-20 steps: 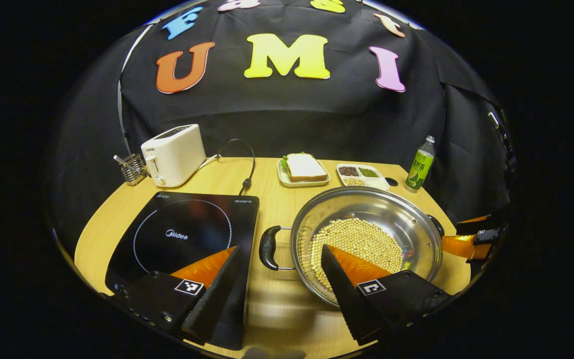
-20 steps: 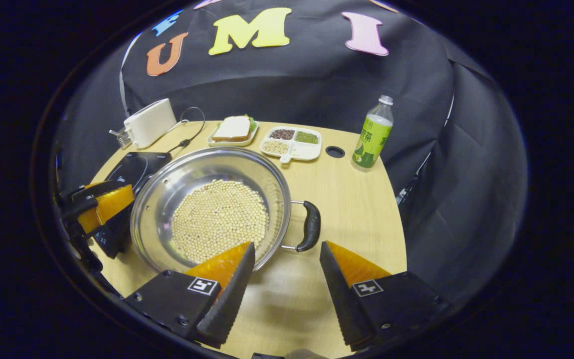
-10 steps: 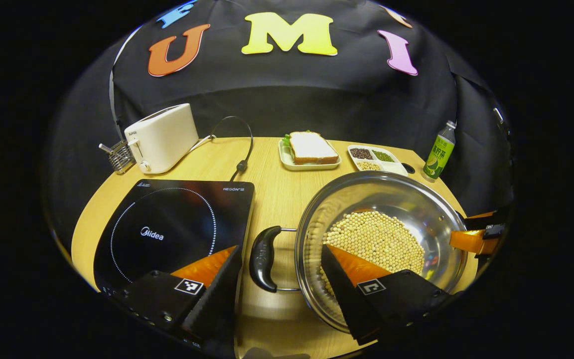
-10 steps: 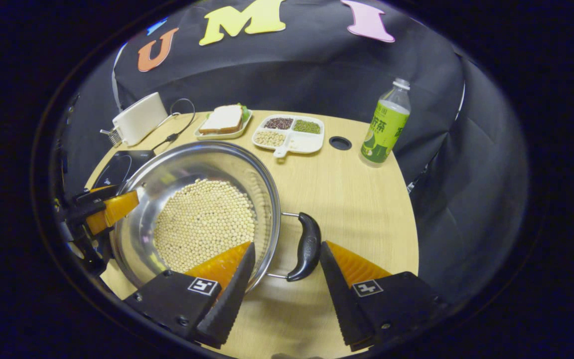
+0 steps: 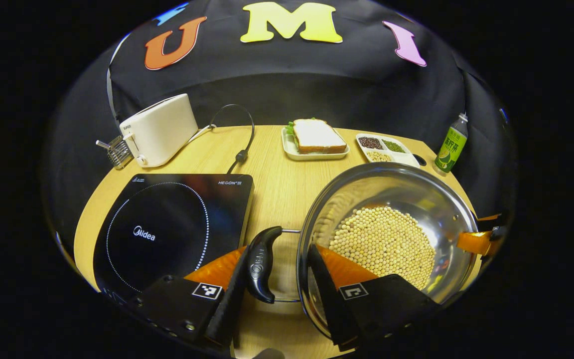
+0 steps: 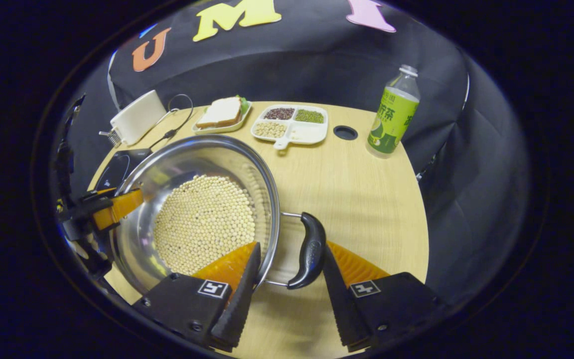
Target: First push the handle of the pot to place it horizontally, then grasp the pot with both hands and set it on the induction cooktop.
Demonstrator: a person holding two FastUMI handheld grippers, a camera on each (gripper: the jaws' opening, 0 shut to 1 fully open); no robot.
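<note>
left gripper (image 5: 277, 286) fingers narrowed, straddling 9 o'clock handle (image 5: 259, 264) | right gripper (image 6: 289, 279) closer, open around 3 o'clock handle (image 6: 309, 257) | pot (image 5: 396, 199) on worktop (image 5: 272, 189)

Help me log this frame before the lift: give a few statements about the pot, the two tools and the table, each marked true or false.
1. The pot holds pale round beans. True.
2. The pot sits on the induction cooktop. False: it stands on the table beside the cooktop.
3. The left tool has a pot handle between its fingers. True.
4. The right tool is clamped on the green bottle. False: it straddles the other handle, jaws apart.
5. The sandwich lies inside the toaster. False: it rests on a tray.
</note>
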